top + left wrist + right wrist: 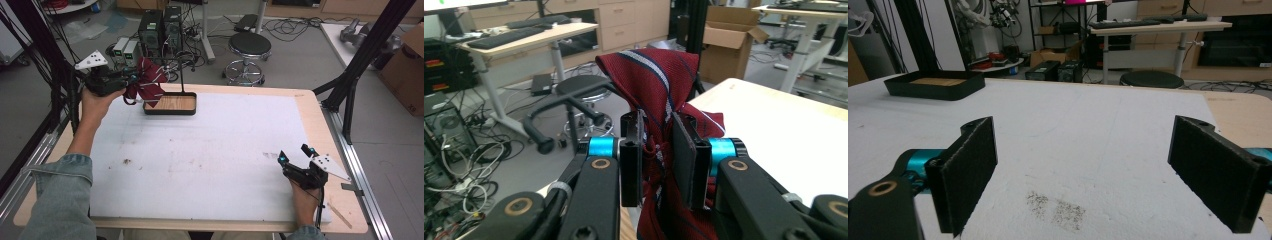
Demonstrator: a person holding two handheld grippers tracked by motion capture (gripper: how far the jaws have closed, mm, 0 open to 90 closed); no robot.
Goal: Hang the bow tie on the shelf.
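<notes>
A dark red tie (150, 82) with pale stripes hangs bunched in the air at the table's far left corner. My left gripper (131, 80) is shut on it, held up in the person's left hand. In the left gripper view the tie (649, 80) is pinched between the two black pads, its folds rising above them and its tail dropping below my left gripper (658, 145). Just right of the tie stands a black tray with a wooden floor (170, 111) and a thin black post (181, 75). My right gripper (295, 153) rests open near the table's front right, nothing between its pads (968, 175).
The white mat (210, 150) covers most of the wooden table, with a small dark smudge (1058, 207) just ahead of my right gripper. A black stool (249, 47), computer towers (160, 27) and cables stand on the floor beyond the far edge. Black frame struts rise at both sides.
</notes>
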